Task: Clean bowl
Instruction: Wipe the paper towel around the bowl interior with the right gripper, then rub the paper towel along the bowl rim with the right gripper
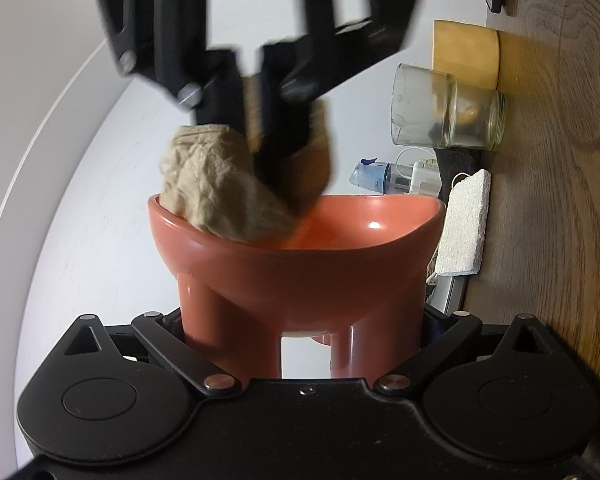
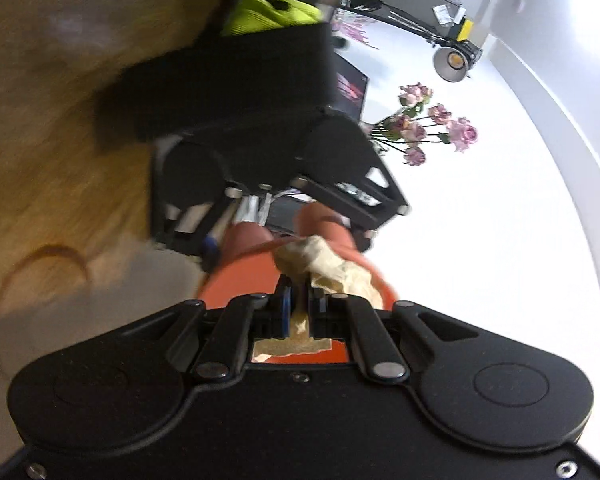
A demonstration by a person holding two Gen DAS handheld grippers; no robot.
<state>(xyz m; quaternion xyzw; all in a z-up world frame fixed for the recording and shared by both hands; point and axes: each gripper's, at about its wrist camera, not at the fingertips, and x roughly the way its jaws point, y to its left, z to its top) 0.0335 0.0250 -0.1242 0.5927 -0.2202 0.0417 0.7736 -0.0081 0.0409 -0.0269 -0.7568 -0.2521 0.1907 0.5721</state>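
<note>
Closest to our left wrist camera, the left hand-held gripper (image 1: 300, 320) clamps the legs of the terracotta footed bowl (image 1: 300, 256), its fingers pressed against them on both sides, so the bowl sits just ahead of it, tipped on its side. From this view we see the right hand-held gripper (image 1: 256, 136) coming down from above, blurred, pinching a beige cloth (image 1: 220, 188) that rests against the bowl's rim and inner wall. Beyond the bowl, to the gripper's right, we make out a clear glass jar (image 1: 448, 110), a white sponge (image 1: 464, 224) and the wooden counter (image 1: 560, 200).

Our right wrist view gives what the left cannot: the right gripper's fingers nearly pressed together on the cloth, with the bunched fabric spilling ahead over the orange bowl. Past the bowl it shows the left gripper's body from the front, a yellow-green sleeve (image 2: 272, 16) behind it, and pink flowers (image 2: 432, 128) off to the right.
</note>
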